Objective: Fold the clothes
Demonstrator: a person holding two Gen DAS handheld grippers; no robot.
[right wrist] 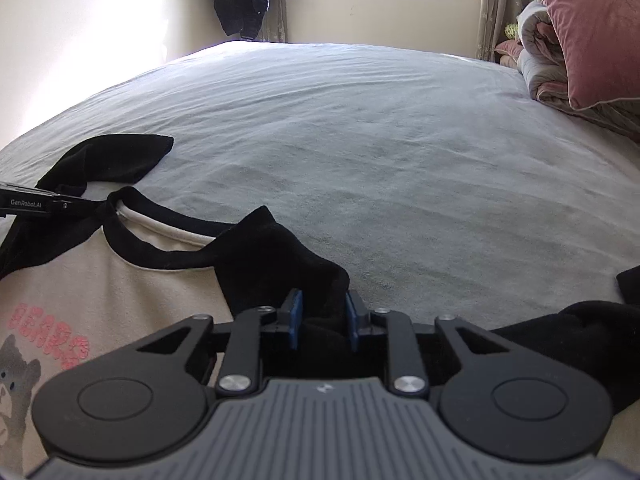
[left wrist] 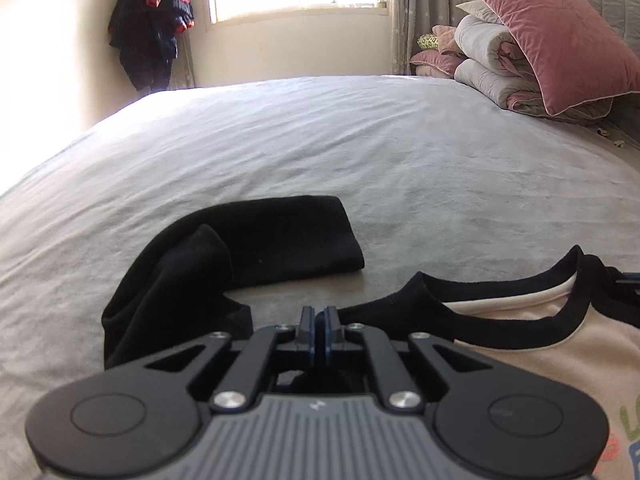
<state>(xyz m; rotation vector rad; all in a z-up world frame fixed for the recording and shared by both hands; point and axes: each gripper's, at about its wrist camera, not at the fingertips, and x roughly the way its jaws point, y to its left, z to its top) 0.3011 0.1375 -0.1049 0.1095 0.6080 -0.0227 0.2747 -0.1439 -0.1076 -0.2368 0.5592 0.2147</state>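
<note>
A cream sweatshirt (left wrist: 560, 344) with black collar, black sleeves and a bear print lies on the grey bed; it also shows in the right wrist view (right wrist: 132, 292). My left gripper (left wrist: 320, 314) is shut at the shirt's left shoulder, pinching the black cloth by the collar; its tip shows in the right wrist view (right wrist: 86, 202). The left black sleeve (left wrist: 272, 236) lies folded ahead of it. My right gripper (right wrist: 322, 312) is shut on a bunch of black cloth (right wrist: 280, 256) at the right shoulder. The right sleeve (right wrist: 592, 328) trails to the right.
The grey bed sheet (left wrist: 360, 140) stretches ahead to the wall and window. A pink pillow (left wrist: 560, 36) on folded quilts (left wrist: 492, 60) sits at the far right. A dark jacket (left wrist: 150, 24) hangs in the far left corner.
</note>
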